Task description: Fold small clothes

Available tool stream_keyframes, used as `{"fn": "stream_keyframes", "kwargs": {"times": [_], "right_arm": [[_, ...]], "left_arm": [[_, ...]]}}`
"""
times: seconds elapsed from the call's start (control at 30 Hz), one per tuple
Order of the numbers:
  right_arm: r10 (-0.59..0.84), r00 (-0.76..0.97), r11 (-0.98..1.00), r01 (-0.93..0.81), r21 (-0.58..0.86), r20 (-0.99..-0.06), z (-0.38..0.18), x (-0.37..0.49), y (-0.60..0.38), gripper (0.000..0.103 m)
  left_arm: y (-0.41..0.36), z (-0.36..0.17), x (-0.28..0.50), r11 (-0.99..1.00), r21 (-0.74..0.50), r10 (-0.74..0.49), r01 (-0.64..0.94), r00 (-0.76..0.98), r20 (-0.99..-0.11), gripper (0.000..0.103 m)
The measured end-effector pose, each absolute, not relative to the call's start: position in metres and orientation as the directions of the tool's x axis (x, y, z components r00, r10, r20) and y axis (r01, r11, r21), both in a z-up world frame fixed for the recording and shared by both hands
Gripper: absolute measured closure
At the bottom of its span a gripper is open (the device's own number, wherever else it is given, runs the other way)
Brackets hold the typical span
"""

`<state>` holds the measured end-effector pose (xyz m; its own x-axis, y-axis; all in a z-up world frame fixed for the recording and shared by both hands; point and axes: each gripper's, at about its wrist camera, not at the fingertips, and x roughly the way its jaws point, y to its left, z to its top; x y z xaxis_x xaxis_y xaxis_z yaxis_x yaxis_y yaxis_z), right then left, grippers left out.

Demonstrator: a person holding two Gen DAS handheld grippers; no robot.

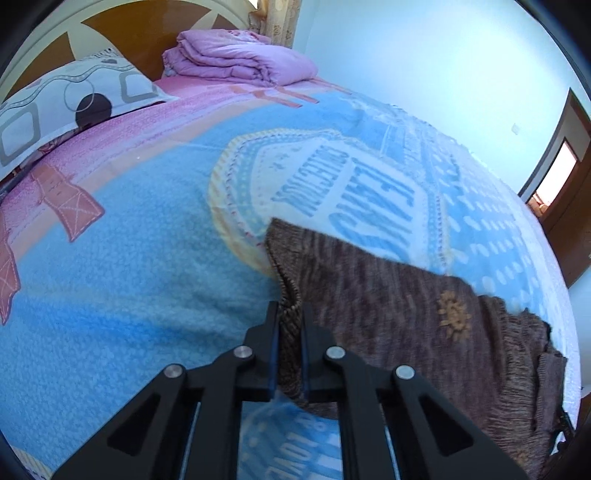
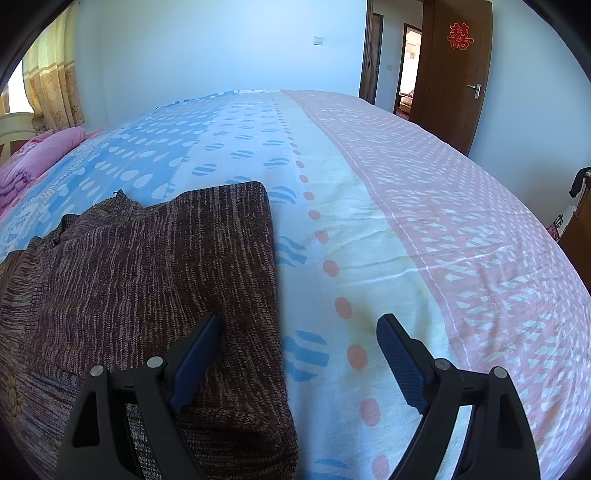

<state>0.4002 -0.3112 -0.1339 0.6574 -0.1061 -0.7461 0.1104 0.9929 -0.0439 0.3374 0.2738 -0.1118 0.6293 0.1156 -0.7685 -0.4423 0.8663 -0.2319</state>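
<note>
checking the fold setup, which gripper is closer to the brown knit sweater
Left. The left gripper is clamped on the ribbed edge of the brown knit sweater, so it touches it. The right gripper stands open over the sweater's side edge, gripping nothing.

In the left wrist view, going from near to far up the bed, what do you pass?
left gripper clamped on the brown knitted garment → blue crest print on the blanket → folded purple quilt → wooden headboard.
</note>
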Motion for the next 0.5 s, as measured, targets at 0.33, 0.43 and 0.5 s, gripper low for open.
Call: {"fn": "stream_keyframes", "kwargs": {"times": [0.33,0.43,0.5], "right_arm": [[-0.098,0.661,0.993,0.117,-0.027,-0.744,-0.135,0.399,-0.313,0.016],[-0.092,0.662,0.993,0.118,-0.018,-0.744,-0.135,0.399,-0.315,0.016],[-0.088,0.664,0.993,0.119,-0.01,-0.743,-0.135,0.399,-0.316,0.016]], "left_arm": [[0.233,-0.068,0.343,0.87,-0.35,-0.008,-0.348,0.699,-0.715,0.094],[0.213,-0.053,0.349,0.87,-0.385,-0.057,-0.308,0.713,-0.699,0.094],[0.197,-0.043,0.353,0.873,-0.399,-0.083,-0.28,0.722,-0.686,0.094]]}}
